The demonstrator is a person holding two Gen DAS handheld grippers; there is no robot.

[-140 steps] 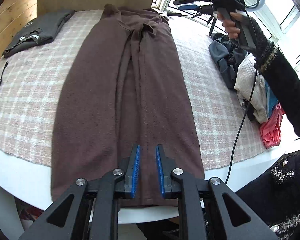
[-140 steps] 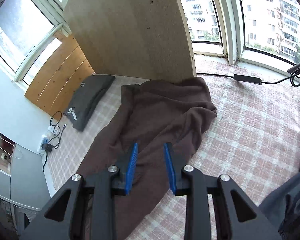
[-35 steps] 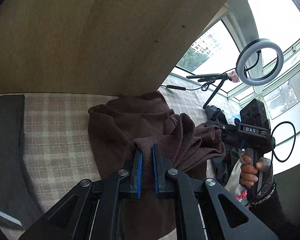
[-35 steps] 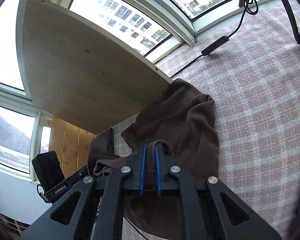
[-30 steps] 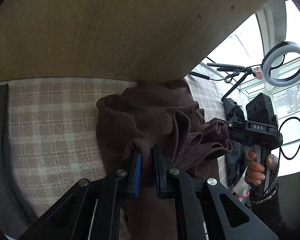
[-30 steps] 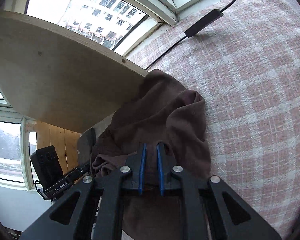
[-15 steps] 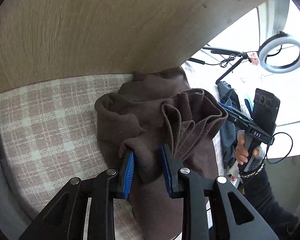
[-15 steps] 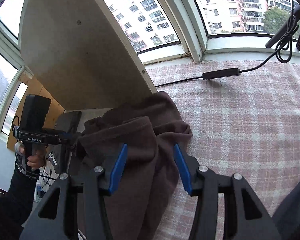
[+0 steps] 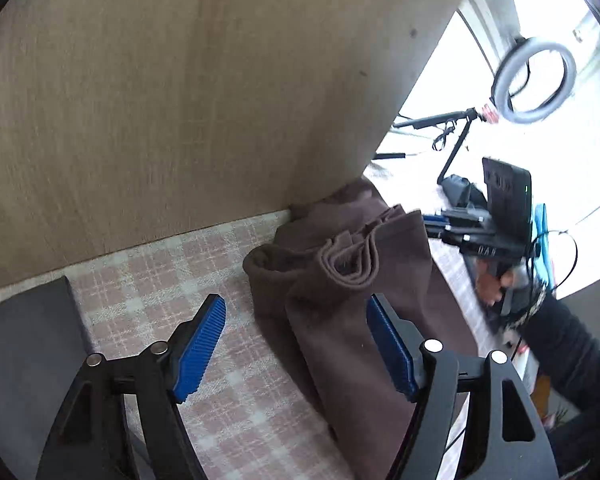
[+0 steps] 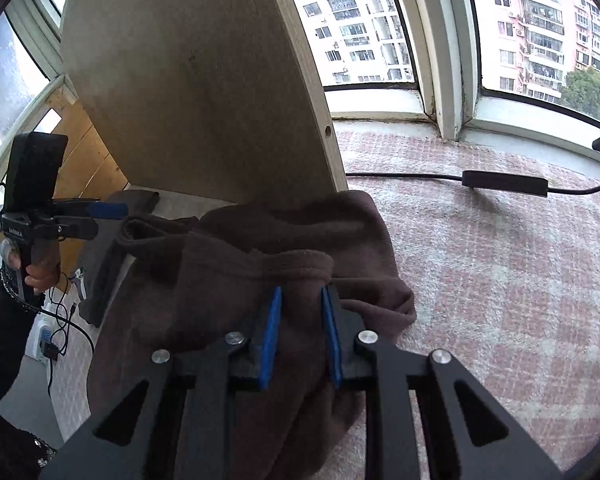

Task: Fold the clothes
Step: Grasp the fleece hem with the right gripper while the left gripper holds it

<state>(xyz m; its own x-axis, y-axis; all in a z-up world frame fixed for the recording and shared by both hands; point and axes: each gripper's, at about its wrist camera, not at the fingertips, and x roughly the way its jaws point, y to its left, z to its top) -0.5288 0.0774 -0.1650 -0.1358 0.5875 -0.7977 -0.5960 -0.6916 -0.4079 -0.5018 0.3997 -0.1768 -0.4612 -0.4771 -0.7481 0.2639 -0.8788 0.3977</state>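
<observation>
The garment's point(image 10: 284, 280) lower part is cut off; the right gripper point(image 10: 300, 332) seemingly pinches its hem again, and the left gripper point(image 9: 296, 344) has spread wide, releasing it

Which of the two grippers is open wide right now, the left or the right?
The left gripper: its blue pads stand far apart, holding nothing. The right gripper has its pads much closer, with the brown garment between them.

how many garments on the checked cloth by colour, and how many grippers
brown garment: 1
dark grey folded garment: 1
grippers: 2, left gripper and right gripper
total: 4
</observation>
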